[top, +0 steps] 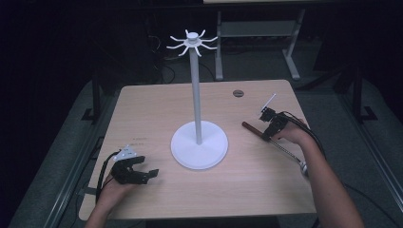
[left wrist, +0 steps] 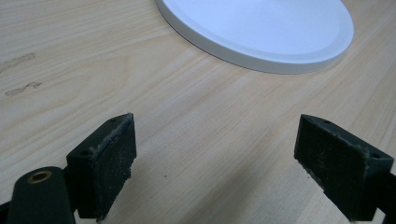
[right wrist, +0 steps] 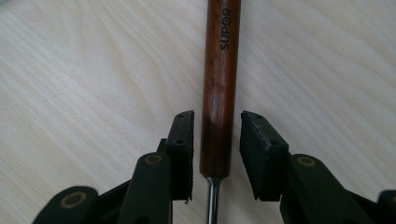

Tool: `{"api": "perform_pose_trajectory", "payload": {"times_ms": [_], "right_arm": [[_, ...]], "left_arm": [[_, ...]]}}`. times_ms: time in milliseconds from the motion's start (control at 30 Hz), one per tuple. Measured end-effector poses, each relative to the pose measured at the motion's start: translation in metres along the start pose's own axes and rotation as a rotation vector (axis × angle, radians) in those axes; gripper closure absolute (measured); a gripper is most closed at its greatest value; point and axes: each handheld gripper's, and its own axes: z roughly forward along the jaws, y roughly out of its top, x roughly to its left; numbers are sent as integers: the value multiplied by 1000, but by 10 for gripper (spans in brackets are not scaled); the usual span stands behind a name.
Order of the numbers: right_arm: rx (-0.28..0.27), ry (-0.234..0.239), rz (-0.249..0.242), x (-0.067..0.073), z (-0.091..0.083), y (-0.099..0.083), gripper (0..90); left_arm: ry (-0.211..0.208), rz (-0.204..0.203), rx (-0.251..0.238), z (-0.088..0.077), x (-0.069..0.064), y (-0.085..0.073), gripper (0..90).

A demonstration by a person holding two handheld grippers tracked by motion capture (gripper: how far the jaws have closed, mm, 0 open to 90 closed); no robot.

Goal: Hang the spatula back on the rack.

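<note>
**Right gripper view: handle sits between my jaws**

My right gripper [right wrist: 217, 154] has its jaws apart, one on each side of the brown wooden handle with a thin metal rod [right wrist: 219, 88]. The pads are not touching it. It lies flat on the light wooden table [right wrist: 93, 70]. My left gripper [left wrist: 224, 163] is wide apart.

handle [right wrist: 219, 88]: glossy dark wood (varnished) | table [right wrist: 93, 70]: matt pale woodgrain

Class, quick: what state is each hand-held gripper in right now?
Left hand-held gripper: open, holding nothing.
Right hand-held gripper: open, jaws either side of the wooden handle, not gripping.
</note>
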Motion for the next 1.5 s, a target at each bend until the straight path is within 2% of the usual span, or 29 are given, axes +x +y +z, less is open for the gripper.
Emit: {"api": "perform_pose_trajectory", "payload": {"times_ms": [67, 167, 433, 667, 967, 1067, 1100, 1200, 1267, 1367, 1400, 1500], "right_arm": [[8, -4, 3, 0, 1, 1, 661], [50, 3, 4, -1, 7, 4, 665], [83, 6, 19, -1, 12, 4, 698], [85, 8, 7, -2, 14, 5, 720], [79, 2, 23, -2, 14, 4, 736], [69, 1, 28, -2, 13, 3, 736], [45, 7, 28, -2, 11, 2, 737], [22, 6, 29, -3, 7, 1, 737], [-21, 7, 29, -3, 0, -1, 737], [-53, 6, 31, -3, -6, -3, 737], [-93, 6, 30, -3, -12, -5, 737], [-137, 10, 34, -3, -18, -7, 737]], "left_arm": [[-1, 0, -1, 0, 0, 0, 125], [-1, -1, -1, 0, 0, 0, 125], [-2, 0, 0, 0, 0, 0, 125], [-2, 0, 0, 0, 0, 0, 125], [-1, 1, 0, 0, 0, 0, 125], [-1, 5, 0, 0, 1, 0, 125], [-1, 2, 1, 0, 0, 0, 125], [-2, 2, 2, 0, 0, 0, 125], [-2, 4, 2, 0, 0, 0, 125], [-3, 3, 4, 0, 0, 0, 125], [-3, 3, 4, 0, 0, 0, 125], [-3, 7, 6, 1, 0, 0, 125]]}}
